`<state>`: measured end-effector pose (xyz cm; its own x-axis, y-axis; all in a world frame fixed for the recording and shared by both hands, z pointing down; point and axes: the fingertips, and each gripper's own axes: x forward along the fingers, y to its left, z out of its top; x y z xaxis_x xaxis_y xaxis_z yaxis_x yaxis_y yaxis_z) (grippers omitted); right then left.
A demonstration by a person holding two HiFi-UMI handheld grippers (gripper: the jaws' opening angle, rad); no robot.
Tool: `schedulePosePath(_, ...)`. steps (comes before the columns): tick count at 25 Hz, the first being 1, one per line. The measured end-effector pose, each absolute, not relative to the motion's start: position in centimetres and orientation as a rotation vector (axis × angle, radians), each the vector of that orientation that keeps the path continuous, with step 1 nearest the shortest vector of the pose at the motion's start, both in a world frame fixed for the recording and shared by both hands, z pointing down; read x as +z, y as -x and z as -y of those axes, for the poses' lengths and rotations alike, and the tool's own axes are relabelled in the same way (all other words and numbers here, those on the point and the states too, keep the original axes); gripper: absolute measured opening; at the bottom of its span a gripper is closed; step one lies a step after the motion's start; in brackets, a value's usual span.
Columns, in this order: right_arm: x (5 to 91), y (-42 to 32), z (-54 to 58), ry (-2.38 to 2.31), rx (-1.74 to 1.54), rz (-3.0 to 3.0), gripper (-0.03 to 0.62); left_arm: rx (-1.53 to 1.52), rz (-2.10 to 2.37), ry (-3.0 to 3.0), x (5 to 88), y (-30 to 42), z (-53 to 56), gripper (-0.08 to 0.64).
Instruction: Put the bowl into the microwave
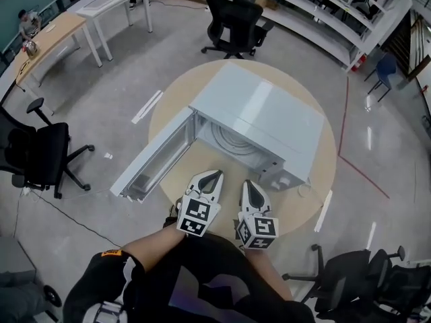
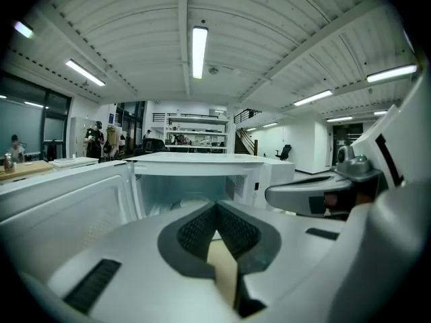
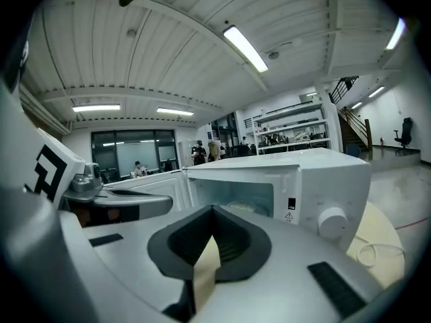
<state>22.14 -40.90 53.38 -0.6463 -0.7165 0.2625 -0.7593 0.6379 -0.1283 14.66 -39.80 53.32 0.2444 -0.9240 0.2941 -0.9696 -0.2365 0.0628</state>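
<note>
A white microwave point(image 1: 262, 116) stands on a round wooden table point(image 1: 316, 180), its door point(image 1: 153, 160) swung open to the left. Inside the cavity lies a pale round shape point(image 1: 232, 140); I cannot tell whether it is the bowl or the turntable. It shows dimly in the left gripper view point(image 2: 180, 206) and the right gripper view point(image 3: 244, 208). My left gripper point(image 1: 214, 177) and right gripper point(image 1: 249, 186) hover side by side just in front of the opening. Both are shut, tips touching, with nothing between them point(image 2: 217, 207) point(image 3: 212, 210).
The microwave's knob point(image 3: 331, 222) and a white cable point(image 3: 369, 253) are on the table's right side. Black office chairs point(image 1: 40, 155) point(image 1: 232, 19) stand around the table, another at the lower right point(image 1: 350, 281). Desks point(image 1: 101, 5) and shelving point(image 1: 323, 12) are farther back.
</note>
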Motion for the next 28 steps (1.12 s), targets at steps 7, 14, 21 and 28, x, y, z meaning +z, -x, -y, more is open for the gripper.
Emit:
schedulePosePath(7,51.8,-23.2,37.4,-1.170,0.323,2.724,0.017,0.263,1.825,-2.231,52.4,-15.6,34.7,0.048)
schedulePosePath(14,50.9,-23.3,35.8,-1.162,0.311,2.744,0.017,0.289,1.838,-2.250,50.9,-16.2,32.5,0.048)
schedulePosePath(21,49.7,-21.3,33.8,-1.193,0.252,2.704,0.017,0.278,1.782,-2.354,48.7,-15.2,31.0,0.048)
schedulePosePath(28,48.8,-15.9,30.5,-1.255,0.263,2.667,0.017,0.289,1.722,-2.425,47.5,-9.8,27.9,0.048)
